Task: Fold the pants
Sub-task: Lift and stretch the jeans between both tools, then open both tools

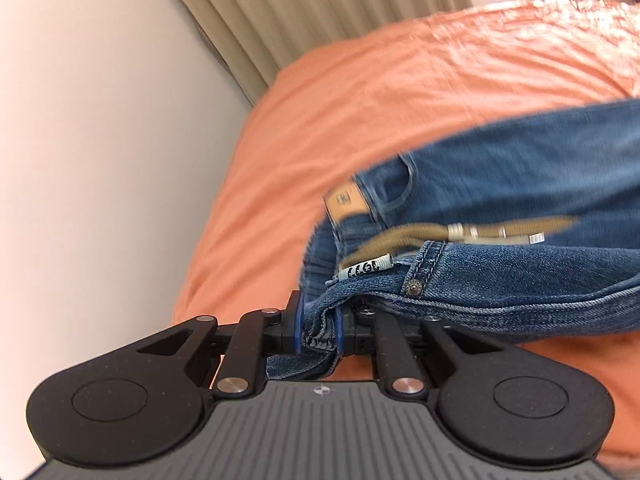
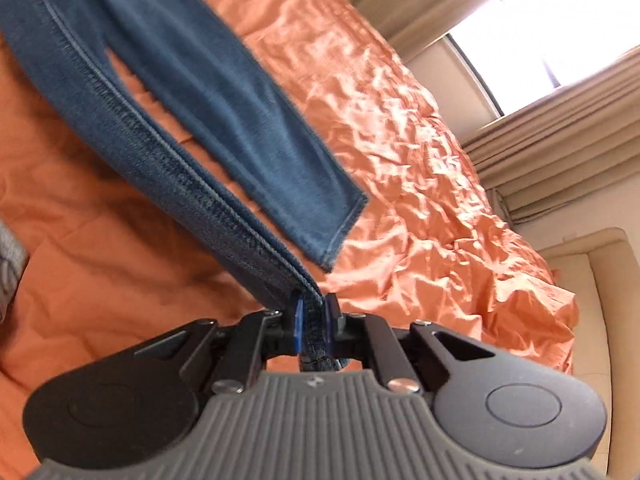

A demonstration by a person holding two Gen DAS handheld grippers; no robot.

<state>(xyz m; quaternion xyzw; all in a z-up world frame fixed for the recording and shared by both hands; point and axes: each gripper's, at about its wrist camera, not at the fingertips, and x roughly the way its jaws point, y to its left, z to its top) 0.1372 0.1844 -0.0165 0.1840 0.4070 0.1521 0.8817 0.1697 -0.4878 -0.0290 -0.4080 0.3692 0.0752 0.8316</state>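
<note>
Rumpled orange bedding (image 1: 400, 92) spreads under pleated beige curtains (image 1: 248, 8). Stiff blue denim pants (image 1: 520, 184) hang above it, a woven tan drawstring (image 1: 404, 238) at the waistband. The left gripper (image 1: 319, 326) pinches the waistband; the right gripper (image 2: 313, 322) pinches 1 leg's seamed hem edge.

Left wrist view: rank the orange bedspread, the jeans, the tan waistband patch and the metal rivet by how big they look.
1. orange bedspread
2. jeans
3. tan waistband patch
4. metal rivet, though nearest the camera.
</note>
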